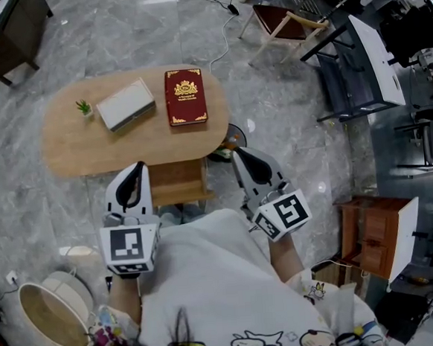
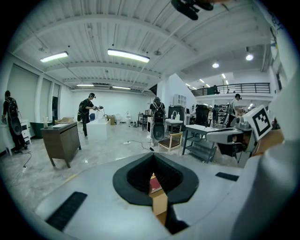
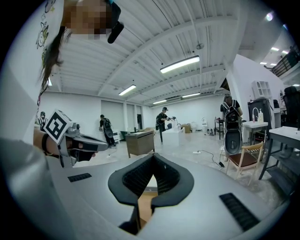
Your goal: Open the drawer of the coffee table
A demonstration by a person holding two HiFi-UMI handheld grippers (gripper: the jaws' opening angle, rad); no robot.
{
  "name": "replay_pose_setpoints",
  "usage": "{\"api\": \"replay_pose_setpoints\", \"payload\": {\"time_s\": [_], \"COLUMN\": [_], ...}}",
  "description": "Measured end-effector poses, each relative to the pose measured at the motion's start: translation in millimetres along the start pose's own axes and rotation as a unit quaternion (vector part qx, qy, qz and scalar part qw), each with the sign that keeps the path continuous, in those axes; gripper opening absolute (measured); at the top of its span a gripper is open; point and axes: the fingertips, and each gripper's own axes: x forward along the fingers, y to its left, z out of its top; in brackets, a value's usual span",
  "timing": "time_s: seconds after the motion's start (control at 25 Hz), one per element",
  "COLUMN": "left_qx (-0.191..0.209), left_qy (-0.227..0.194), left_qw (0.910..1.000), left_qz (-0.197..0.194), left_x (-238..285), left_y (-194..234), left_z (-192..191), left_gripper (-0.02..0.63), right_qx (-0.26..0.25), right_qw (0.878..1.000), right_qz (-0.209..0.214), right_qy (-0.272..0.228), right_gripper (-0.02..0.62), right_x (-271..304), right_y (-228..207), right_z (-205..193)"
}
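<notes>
The oval wooden coffee table (image 1: 73,154) stands on the grey marble floor in the head view. On it are a small green plant (image 1: 84,107), a grey box (image 1: 125,105) and a red book (image 1: 185,96). Its wooden drawer unit (image 1: 176,183) shows under the near edge, between my two grippers. The left gripper (image 1: 136,167) hangs just left of the drawer, shut and holding nothing. At the drawer's right the right gripper (image 1: 241,153) is also shut and holds nothing. In each gripper view the black jaws (image 2: 153,176) (image 3: 152,180) meet, with a sliver of table wood behind.
A wicker basket (image 1: 52,316) sits at the near left. A wooden chair (image 1: 287,23) and a dark rack (image 1: 350,68) stand at the far right, a small wooden cabinet (image 1: 371,235) at the near right, a dark cabinet (image 1: 4,32) at the far left. Several people stand far off.
</notes>
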Motion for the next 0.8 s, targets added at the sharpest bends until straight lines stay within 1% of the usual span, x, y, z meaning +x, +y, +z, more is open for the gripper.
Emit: {"api": "replay_pose_setpoints", "payload": {"time_s": [0.24, 0.4, 0.8], "left_qx": [-0.002, 0.016, 0.034], "left_qy": [-0.003, -0.003, -0.009], "left_qw": [1.0, 0.9999, 0.9994], "left_qz": [-0.001, -0.001, -0.004], "left_x": [-1.1, -2.2, -5.0], "left_y": [1.7, 2.6, 4.2], "left_z": [-2.7, -1.9, -1.3], "left_gripper": [0.005, 0.005, 0.005], "right_qx": [0.001, 0.002, -0.003], "right_qw": [1.0, 1.0, 1.0], "right_qz": [-0.003, -0.007, -0.009], "right_qy": [-0.001, 0.001, 0.005], "right_gripper": [-0.002, -0.002, -0.002], "right_x": [-0.3, -1.1, -4.6], "right_y": [-1.0, -2.5, 0.1], "right_z": [-1.8, -1.8, -3.2]}}
